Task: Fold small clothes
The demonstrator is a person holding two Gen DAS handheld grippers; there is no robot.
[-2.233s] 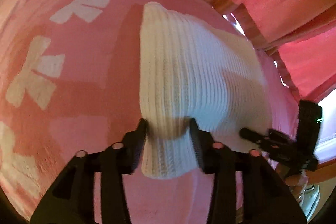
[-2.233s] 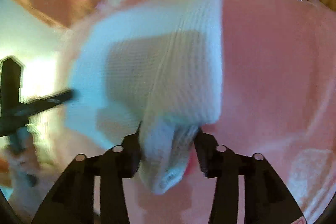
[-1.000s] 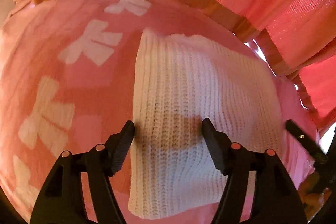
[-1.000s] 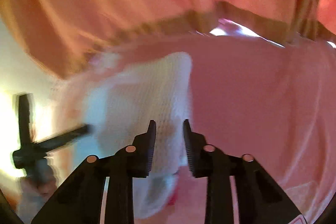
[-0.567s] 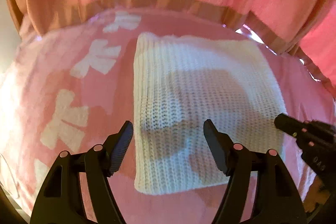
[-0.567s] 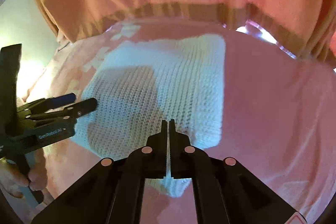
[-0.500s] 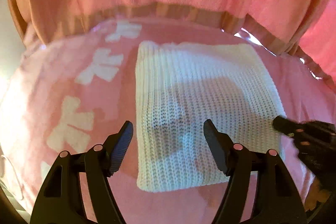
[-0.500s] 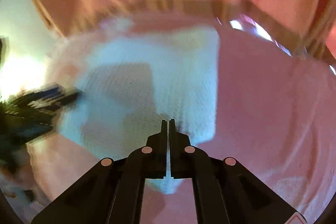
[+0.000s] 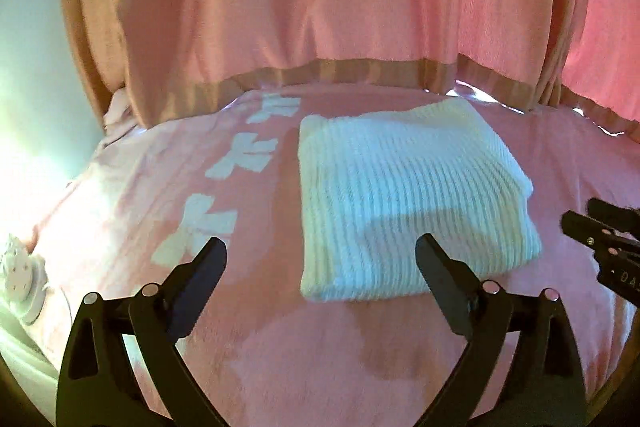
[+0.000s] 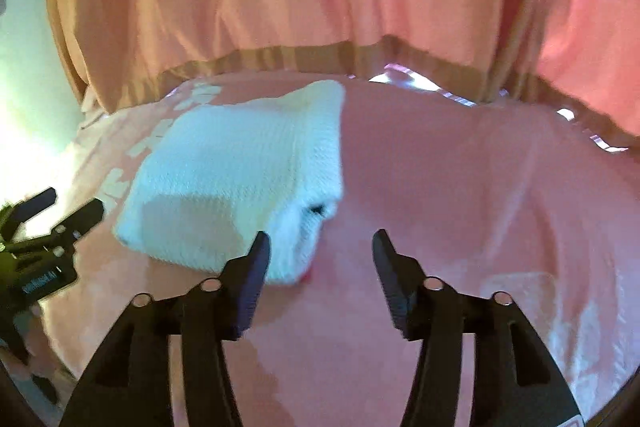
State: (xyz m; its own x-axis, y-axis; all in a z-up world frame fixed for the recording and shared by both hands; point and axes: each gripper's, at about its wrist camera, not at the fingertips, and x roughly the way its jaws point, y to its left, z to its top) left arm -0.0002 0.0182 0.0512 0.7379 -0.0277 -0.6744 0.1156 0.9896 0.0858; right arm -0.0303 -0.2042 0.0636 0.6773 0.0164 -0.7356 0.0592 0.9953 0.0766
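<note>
Left wrist: folded white knit [image 9: 404, 203] lies beyond the spread left tool [image 9: 320, 263].

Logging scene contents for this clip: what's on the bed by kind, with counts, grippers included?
White knit garment, folded: 1
Pink blanket: 1
Grippers, both open, empty: 2, left gripper, right gripper
Total: 4

A folded white knitted garment [image 10: 240, 183] lies on the pink bed cover [image 10: 460, 187]; the right gripper [image 10: 318, 255], just opening, hovers empty beside it.
</note>
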